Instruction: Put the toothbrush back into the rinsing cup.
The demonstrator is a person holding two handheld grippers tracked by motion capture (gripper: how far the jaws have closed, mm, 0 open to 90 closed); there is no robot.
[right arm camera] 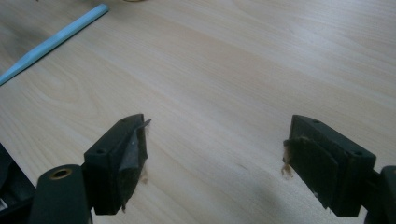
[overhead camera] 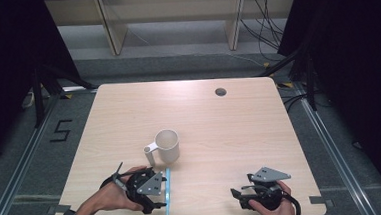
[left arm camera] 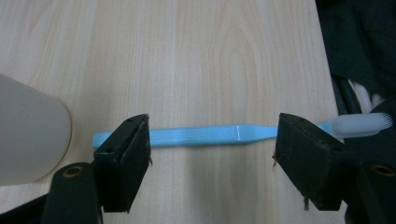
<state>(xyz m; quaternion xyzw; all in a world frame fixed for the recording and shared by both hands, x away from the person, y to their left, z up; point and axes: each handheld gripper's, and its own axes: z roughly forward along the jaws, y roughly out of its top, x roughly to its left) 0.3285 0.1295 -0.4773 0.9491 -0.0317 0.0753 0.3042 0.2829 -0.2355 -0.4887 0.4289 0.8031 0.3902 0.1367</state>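
Note:
A light blue toothbrush lies on the wooden table, its handle end near a white mug and its white bristle head reaching past the table's near edge. My left gripper sits just left of it, held in a hand. In the left gripper view that gripper stands open, and the toothbrush lies lengthwise just beyond both jaws, untouched. My right gripper rests near the front right, open over bare wood, with the toothbrush handle farther off.
The mug stands upright close to the left gripper, its handle pointing left in the high view. A round cable hole is at the table's far side. Dark floor and cables surround the table.

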